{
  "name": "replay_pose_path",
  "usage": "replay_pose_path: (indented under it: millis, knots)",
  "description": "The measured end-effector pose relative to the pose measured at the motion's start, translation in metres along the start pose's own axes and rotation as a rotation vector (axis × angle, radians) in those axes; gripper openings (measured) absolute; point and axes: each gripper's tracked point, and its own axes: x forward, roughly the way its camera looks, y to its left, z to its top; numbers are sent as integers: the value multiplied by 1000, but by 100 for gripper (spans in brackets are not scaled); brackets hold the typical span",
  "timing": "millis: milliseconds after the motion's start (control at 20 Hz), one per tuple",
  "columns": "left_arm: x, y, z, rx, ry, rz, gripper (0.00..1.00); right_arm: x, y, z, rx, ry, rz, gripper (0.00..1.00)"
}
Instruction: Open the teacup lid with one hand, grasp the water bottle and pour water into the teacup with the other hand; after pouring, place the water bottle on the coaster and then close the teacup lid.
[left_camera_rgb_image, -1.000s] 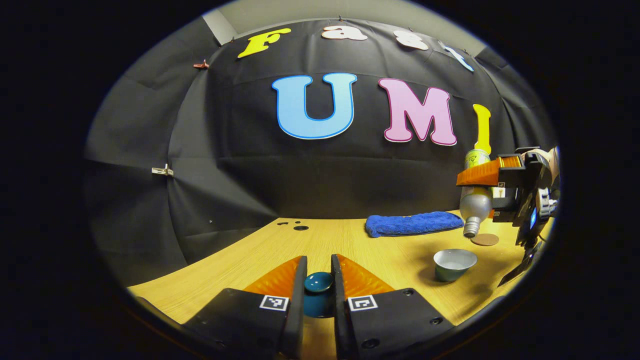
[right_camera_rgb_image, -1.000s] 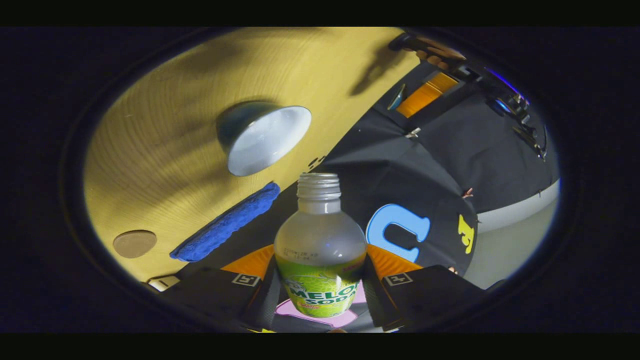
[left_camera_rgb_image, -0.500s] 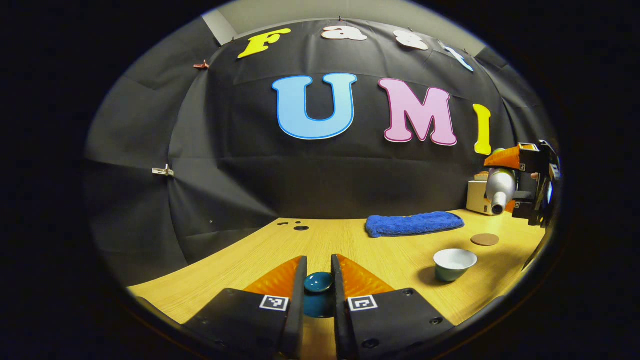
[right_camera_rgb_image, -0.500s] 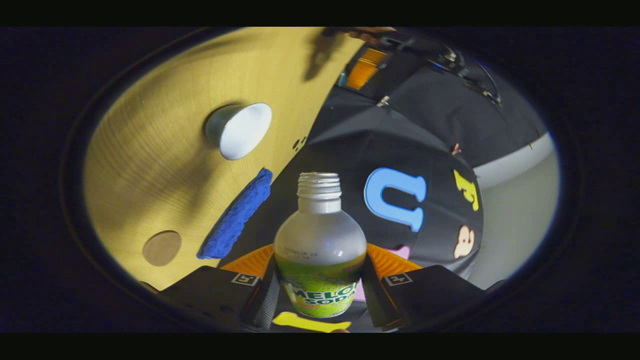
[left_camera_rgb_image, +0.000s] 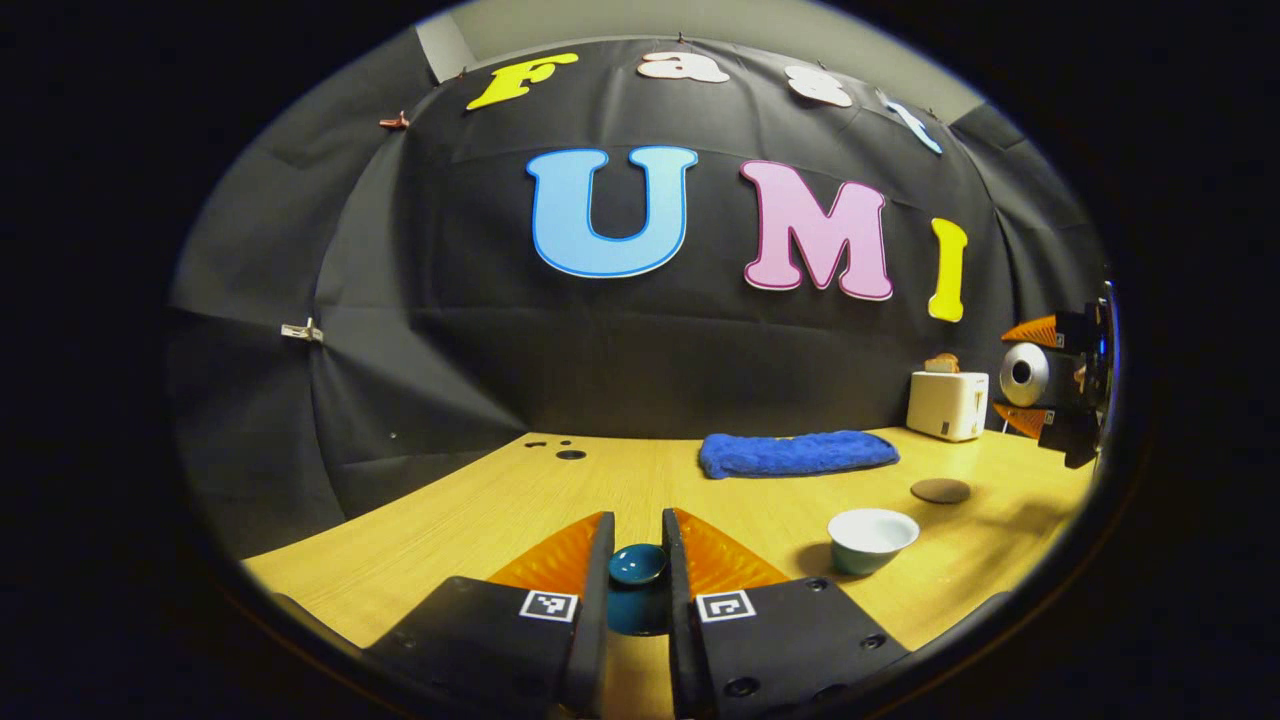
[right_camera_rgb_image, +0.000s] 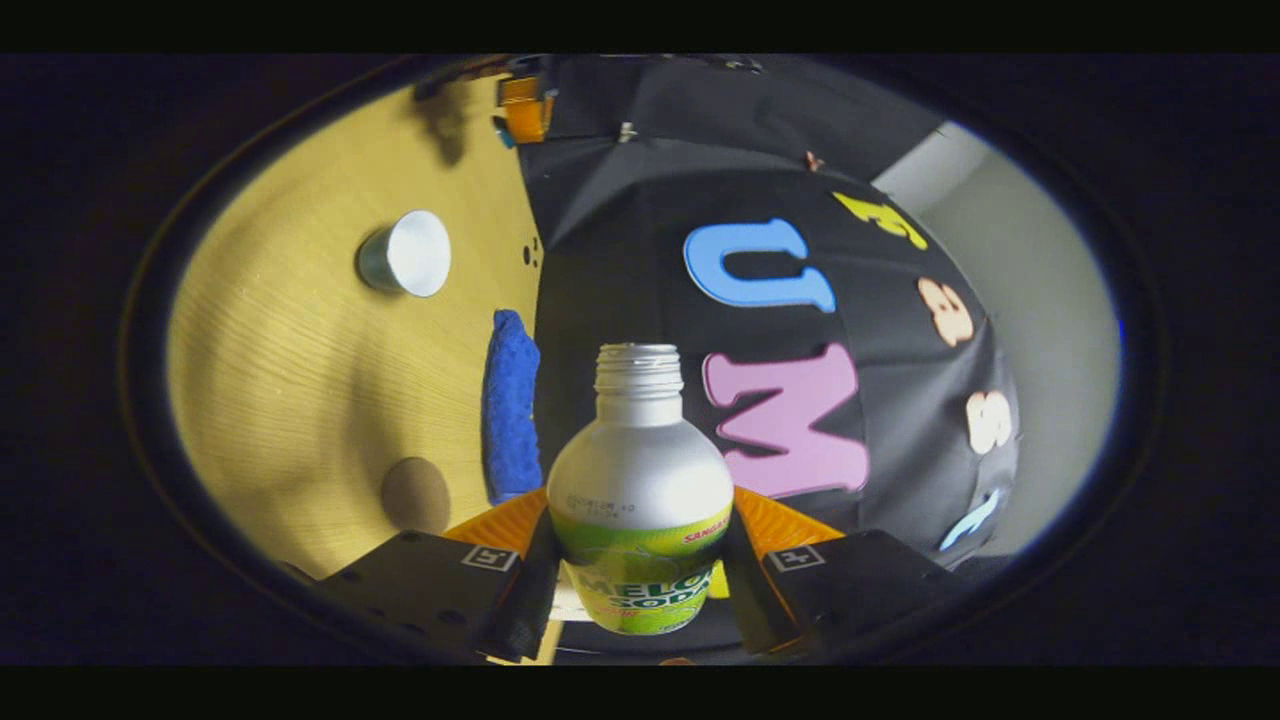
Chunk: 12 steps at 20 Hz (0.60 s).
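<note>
My left gripper (left_camera_rgb_image: 638, 560) is shut on the dark teal teacup lid (left_camera_rgb_image: 637, 566), held low over the wooden table (left_camera_rgb_image: 500, 520). The open teacup (left_camera_rgb_image: 871, 538), white inside, stands on the table to the right, also seen as the teacup (right_camera_rgb_image: 405, 254) in the right gripper view. My right gripper (right_camera_rgb_image: 640, 545) is shut on the silver water bottle (right_camera_rgb_image: 640, 480) with a green label, uncapped. In the left gripper view the bottle (left_camera_rgb_image: 1024, 374) lies roughly level in the air at the far right, mouth toward me, held by the right gripper (left_camera_rgb_image: 1065, 372). The round brown coaster (left_camera_rgb_image: 940, 490) lies behind the teacup.
A folded blue towel (left_camera_rgb_image: 797, 452) lies at the table's back near the black cloth wall. A white toaster (left_camera_rgb_image: 946, 403) with bread in it stands at the back right. Small dark holes (left_camera_rgb_image: 570, 453) mark the table's back left.
The right gripper has lifted the bottle up and away from the teacup, turning it from mouth-down toward level. The left gripper has shifted slightly, still holding the lid.
</note>
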Motion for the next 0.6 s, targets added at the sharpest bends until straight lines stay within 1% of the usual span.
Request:
replay_pose_path:
  millis: [50,100,150,250,350,400,450,500,600]
  knots:
    - [-1,-6,7,8,-10,-4,29,-4,2,-7,81,24,10,75]
    - [-2,-12,12,20,-19,-7,29,-3,-2,-11,159,44,18,72]
    - [-3,-18,18,35,-25,-11,29,-1,-3,-11,244,60,24,75]
    - [-9,-29,27,66,-36,-19,29,-5,-4,-7,431,64,37,75]
    - [-13,-37,33,90,-43,-22,29,-9,-9,0,602,43,26,75]
    - [-16,-40,34,86,-44,-22,26,-12,-6,2,683,32,34,75]
    - [-18,-46,37,75,-47,-31,26,-13,-4,4,756,24,40,75]
    - [-21,-54,38,66,-46,-43,29,-11,-1,6,815,12,49,75]
    - [-26,-62,41,71,-46,-56,29,-6,2,11,884,-24,51,75]
